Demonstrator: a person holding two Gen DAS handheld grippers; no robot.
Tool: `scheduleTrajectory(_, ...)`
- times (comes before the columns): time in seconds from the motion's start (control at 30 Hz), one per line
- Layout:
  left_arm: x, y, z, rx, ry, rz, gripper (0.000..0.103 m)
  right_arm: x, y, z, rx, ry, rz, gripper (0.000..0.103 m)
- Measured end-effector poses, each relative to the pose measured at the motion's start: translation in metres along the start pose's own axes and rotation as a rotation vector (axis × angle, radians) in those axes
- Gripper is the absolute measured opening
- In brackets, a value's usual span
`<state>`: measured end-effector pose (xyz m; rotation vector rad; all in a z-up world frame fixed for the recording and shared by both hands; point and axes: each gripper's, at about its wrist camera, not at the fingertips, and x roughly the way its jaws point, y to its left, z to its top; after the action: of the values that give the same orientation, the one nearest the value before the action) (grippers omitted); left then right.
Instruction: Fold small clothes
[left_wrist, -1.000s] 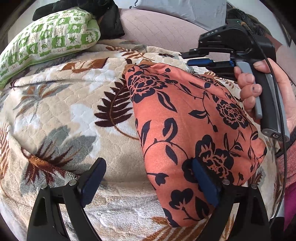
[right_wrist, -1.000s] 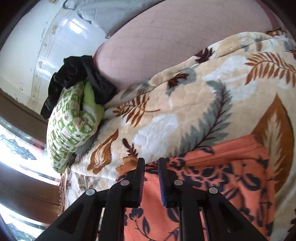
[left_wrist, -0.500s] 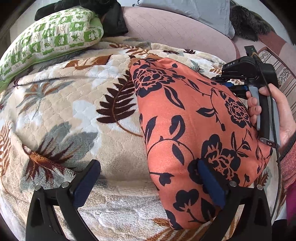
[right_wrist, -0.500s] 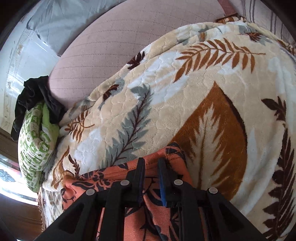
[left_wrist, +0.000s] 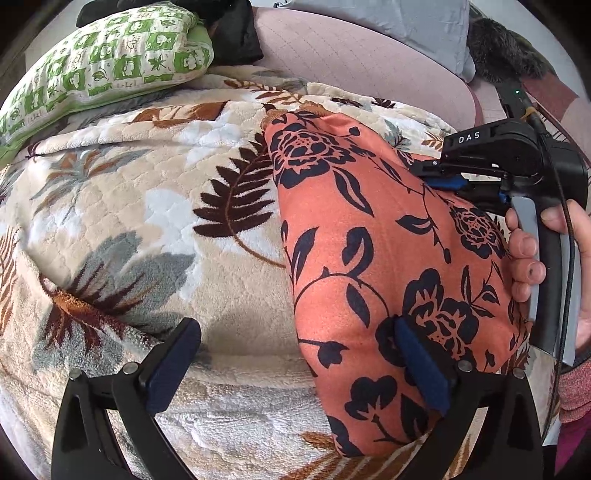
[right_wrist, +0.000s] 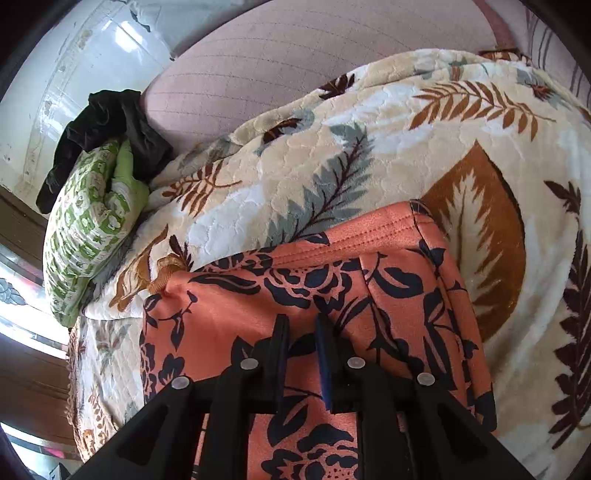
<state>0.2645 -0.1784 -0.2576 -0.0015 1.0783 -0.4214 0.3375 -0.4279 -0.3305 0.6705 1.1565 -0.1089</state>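
An orange cloth with a black flower print (left_wrist: 373, 254) lies folded on a cream leaf-pattern blanket (left_wrist: 155, 221). My left gripper (left_wrist: 295, 358) is open just above the cloth's near-left edge; its right finger (left_wrist: 417, 365) rests on the cloth, its left finger (left_wrist: 173, 362) over the blanket. My right gripper (right_wrist: 301, 339) hovers over the cloth (right_wrist: 332, 288) with its jaws nearly together and a narrow gap between them; nothing is clamped in them. It also shows in the left wrist view (left_wrist: 443, 181), at the cloth's far right side.
A green-and-white pillow (left_wrist: 99, 70) and a black garment (right_wrist: 107, 125) lie at the back left. A pink quilted mattress (left_wrist: 351, 62) and a grey pillow (left_wrist: 399, 26) lie behind the blanket. A white wall (right_wrist: 92, 44) stands beyond.
My right gripper has swung back over the cloth's top after sweeping along its far edge. The left gripper has stayed open at the near edge, drifting slightly.
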Motion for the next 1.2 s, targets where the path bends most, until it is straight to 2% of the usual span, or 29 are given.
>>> scheduleTrajectory(0.17,0.001,0.001,0.001,-0.005,0.006,-0.004,0.103,-0.012,0.043,-0.008,-0.102,-0.015,0.104,0.019)
scheduleTrajectory(0.27,0.0,0.0,0.0,-0.002,0.002,-0.001,0.103,-0.002,0.066,-0.017,-0.133,0.02,0.161,0.019)
scheduleTrajectory(0.37,0.001,0.0,0.0,-0.002,-0.001,0.005,0.103,0.027,0.073,-0.023,-0.146,0.079,0.122,0.02)
scheduleTrajectory(0.43,0.0,-0.001,0.0,-0.004,-0.001,0.003,0.103,0.03,0.071,-0.024,-0.143,0.07,0.129,0.019)
scheduleTrajectory(0.6,0.001,0.001,0.001,-0.025,0.012,-0.012,0.103,-0.008,0.056,-0.025,-0.117,0.054,0.166,0.019)
scheduleTrajectory(0.7,0.002,0.002,0.003,-0.033,0.024,-0.019,0.103,-0.042,0.036,-0.04,-0.134,0.014,0.138,0.019)
scheduleTrajectory(0.87,-0.004,0.005,0.011,-0.039,0.034,-0.052,0.103,-0.085,-0.018,-0.074,-0.077,-0.029,0.069,0.019)
scheduleTrajectory(1.03,-0.003,0.0,0.01,-0.013,0.021,-0.048,0.103,-0.082,-0.045,-0.094,-0.069,-0.011,0.088,0.019)
scheduleTrajectory(1.13,0.006,-0.008,0.002,0.041,0.021,-0.01,0.103,-0.075,-0.051,-0.093,-0.064,-0.003,0.119,0.019)
scheduleTrajectory(1.2,0.009,-0.005,0.0,0.037,0.025,-0.026,0.103,-0.076,-0.053,-0.092,-0.059,0.01,0.14,0.019)
